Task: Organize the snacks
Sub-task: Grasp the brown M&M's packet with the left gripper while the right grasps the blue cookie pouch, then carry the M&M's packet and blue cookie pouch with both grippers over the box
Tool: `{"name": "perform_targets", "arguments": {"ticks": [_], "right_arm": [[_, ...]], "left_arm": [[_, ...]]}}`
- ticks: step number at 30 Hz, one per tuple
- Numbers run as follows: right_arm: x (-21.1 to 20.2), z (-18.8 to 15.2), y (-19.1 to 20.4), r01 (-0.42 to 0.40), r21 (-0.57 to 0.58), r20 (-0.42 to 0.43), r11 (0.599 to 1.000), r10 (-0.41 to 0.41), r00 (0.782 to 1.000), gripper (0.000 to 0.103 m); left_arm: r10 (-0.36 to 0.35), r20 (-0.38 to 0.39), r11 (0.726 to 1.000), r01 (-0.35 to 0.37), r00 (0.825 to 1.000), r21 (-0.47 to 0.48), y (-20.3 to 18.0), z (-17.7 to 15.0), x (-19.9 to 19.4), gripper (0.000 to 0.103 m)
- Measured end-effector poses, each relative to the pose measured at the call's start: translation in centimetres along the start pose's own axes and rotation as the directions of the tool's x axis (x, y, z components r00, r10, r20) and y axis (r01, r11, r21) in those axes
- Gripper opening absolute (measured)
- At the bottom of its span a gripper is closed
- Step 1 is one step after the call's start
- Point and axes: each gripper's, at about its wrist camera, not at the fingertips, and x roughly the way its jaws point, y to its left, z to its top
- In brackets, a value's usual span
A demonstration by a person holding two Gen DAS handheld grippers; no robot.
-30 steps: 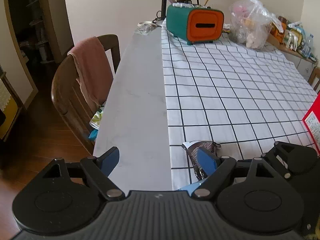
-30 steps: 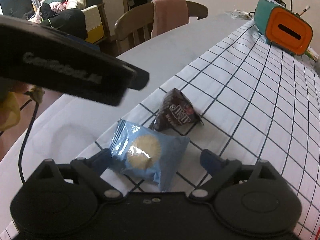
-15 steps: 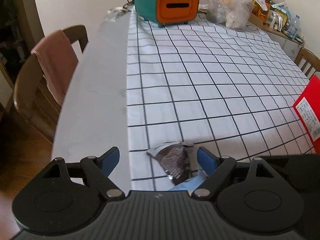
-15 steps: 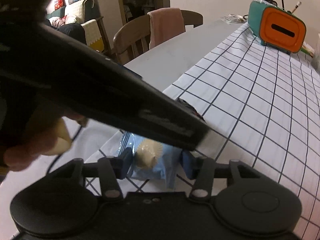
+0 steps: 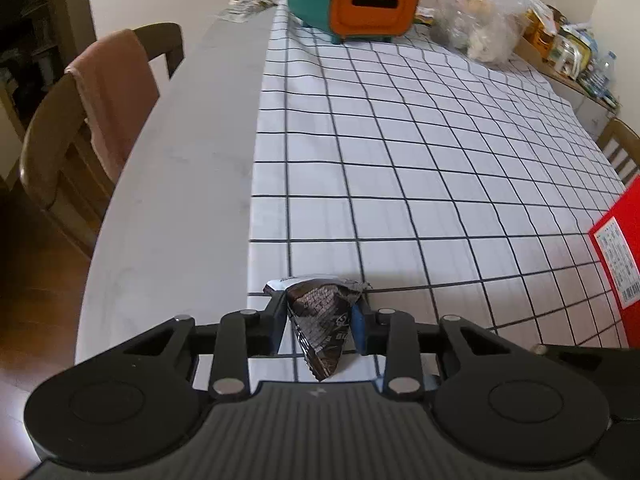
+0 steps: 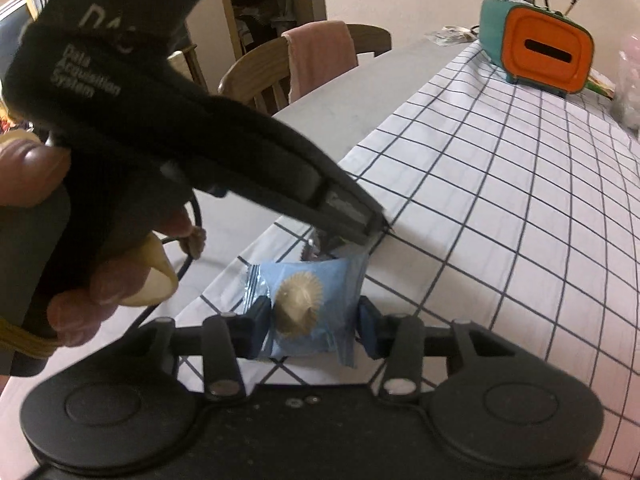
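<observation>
Grasp step of the snack sorting: near the tabletop's (image 5: 168,184) left edge, the left gripper (image 5: 320,322) has just clamped the dark brown foil candy packet (image 5: 320,320) and the right gripper (image 6: 310,322) the light blue plastic-wrapped biscuit (image 6: 308,304); both lifts likely follow.

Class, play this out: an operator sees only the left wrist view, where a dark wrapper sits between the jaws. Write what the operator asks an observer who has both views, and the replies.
Operator: What is my right gripper doing?
Observer: The right gripper has just closed on a light blue snack packet.
Operator: What does the packet show?
Observer: A round, scalloped biscuit printed on its front.
Operator: Where is it relative to my dark snack packet?
Observer: Right beside it; the left gripper, whose jaws have just closed on the dark packet, reaches in just beyond the blue packet's far edge.
</observation>
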Motion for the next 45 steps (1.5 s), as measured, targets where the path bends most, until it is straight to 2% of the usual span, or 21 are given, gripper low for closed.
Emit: {"name": "perform_targets", "arguments": {"ticks": [5,11,18,23,32,45], "right_arm": [[-1.7,-0.7,-0.7,0.023,0.037,0.017,0.999,-0.023,1.000,0.042],[-4.3,-1.9,-2.1,0.044,0.096,0.055,0.994,-0.049,0.997,0.028],[-7.3,-2.8,-3.6,0.068,0.178,0.115,0.982,-0.089,0.989,0.020],[-10.2,-3.7,-4.7,0.075,0.221,0.165,0.972,-0.114,0.980,0.019],[-16.9,-5.6,-7.6,0.076,0.288,0.237,0.954,-0.148,0.960,0.019],[-27.8,-9.8,-15.9,0.143,0.344,0.310,0.928,-0.256,0.916,0.019]], "left_arm": [[0.012,0.001,0.999,-0.012,1.000,-0.034,0.5,-0.3,-0.6,0.031],[0.002,0.005,0.998,-0.001,1.000,-0.057,0.3,-0.8,-1.9,0.030],[-0.018,0.020,0.999,0.019,1.000,-0.026,-1.8,-1.5,-3.8,0.030],[-0.033,0.037,0.999,0.032,0.999,0.011,-4.1,-1.9,-5.6,0.030],[-0.065,0.076,0.996,0.060,0.995,0.065,-9.9,-2.3,-9.7,0.030],[-0.136,0.148,0.977,0.108,0.980,0.183,-22.9,-1.5,-14.8,0.030]]}}
